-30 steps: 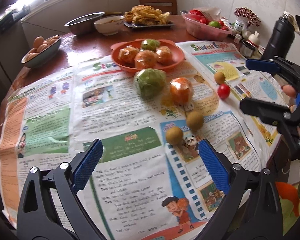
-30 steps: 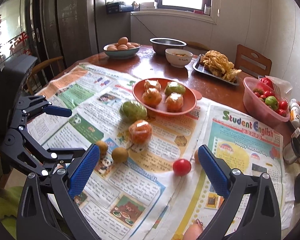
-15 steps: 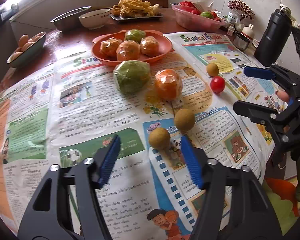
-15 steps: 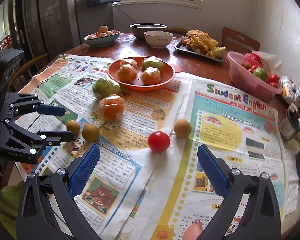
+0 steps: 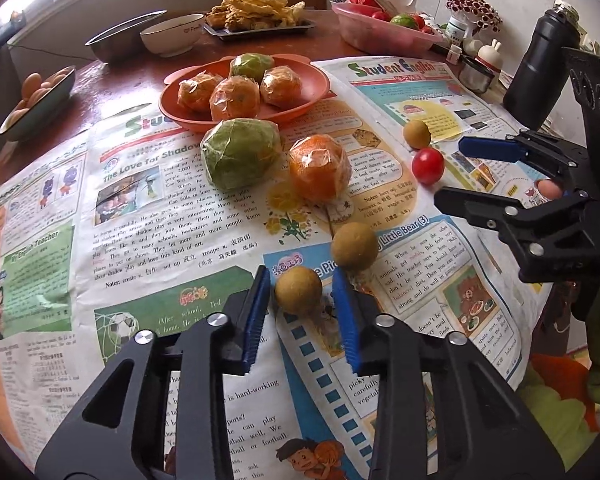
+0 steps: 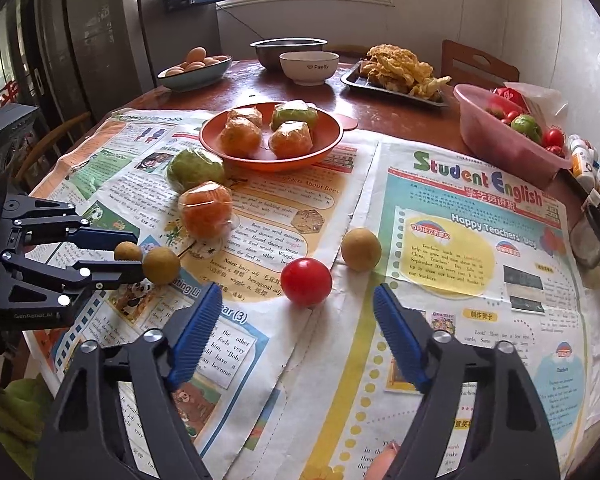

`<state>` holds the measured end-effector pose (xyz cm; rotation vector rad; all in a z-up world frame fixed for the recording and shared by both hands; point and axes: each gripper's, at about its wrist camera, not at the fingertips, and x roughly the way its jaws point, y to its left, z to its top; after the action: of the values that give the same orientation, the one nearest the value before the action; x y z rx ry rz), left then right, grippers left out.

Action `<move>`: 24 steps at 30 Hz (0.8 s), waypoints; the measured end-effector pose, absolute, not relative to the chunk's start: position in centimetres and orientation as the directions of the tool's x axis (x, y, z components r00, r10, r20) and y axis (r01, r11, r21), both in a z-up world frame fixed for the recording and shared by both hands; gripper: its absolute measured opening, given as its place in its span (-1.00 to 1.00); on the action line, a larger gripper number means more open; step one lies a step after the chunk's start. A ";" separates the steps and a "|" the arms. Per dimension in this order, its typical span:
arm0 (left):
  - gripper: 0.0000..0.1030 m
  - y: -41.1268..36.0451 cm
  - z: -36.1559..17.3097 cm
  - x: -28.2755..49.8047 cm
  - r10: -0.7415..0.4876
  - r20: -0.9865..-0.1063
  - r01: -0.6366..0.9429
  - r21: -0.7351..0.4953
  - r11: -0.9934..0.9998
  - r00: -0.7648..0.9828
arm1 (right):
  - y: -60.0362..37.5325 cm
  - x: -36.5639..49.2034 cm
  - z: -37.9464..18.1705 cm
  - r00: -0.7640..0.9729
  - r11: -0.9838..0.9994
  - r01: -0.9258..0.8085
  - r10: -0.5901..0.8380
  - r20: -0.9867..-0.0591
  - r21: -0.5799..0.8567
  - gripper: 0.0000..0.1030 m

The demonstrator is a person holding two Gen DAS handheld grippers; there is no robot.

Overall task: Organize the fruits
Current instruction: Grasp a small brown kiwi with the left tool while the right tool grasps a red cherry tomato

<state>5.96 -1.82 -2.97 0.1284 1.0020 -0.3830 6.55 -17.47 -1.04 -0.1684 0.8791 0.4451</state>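
Here the left gripper has its blue pads pinching a small brown fruit that sits on the newspaper, one pad on each side of it. A second brown fruit lies just past the right pad's tip, close to the held one; whether the two touch I cannot tell. Farther ahead of these jaws sit a wrapped orange and, left of it, a wrapped green fruit, and beyond both stands the orange plate holding four more wrapped fruits. The right gripper has its jaws spread and closing, with nothing pressed between the pads. A red tomato rests on the paper just ahead of the gap, slightly toward the left pad, not touched by either pad. A third brown fruit lies beyond the tomato, nearer the right pad's line and just apart from the tomato. In the right wrist view the left gripper comes in from the left edge, its tips closed about the small fruit beside its neighbour. Well beyond both jaws, at the far right of the table, a pink basin holds more tomatoes and a green fruit.
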 end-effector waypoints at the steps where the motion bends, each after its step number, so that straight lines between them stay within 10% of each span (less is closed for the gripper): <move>1: -0.62 -1.8 -3.0 6.0 -0.255 -0.840 0.371 -0.070 0.926 0.478 | -17.5 6.7 -1.2 0.551 0.896 -0.442 0.305 -0.777 0.039 0.31; 24: -0.69 -1.2 -2.9 6.4 -0.295 -0.836 0.357 -0.129 0.925 0.462 | -16.6 8.6 -2.3 0.510 0.881 -0.469 0.331 -0.794 0.067 -0.46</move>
<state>6.45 -1.22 -2.88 0.0679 1.0136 -0.4016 8.59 -16.62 -2.29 -0.1642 0.9173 0.4844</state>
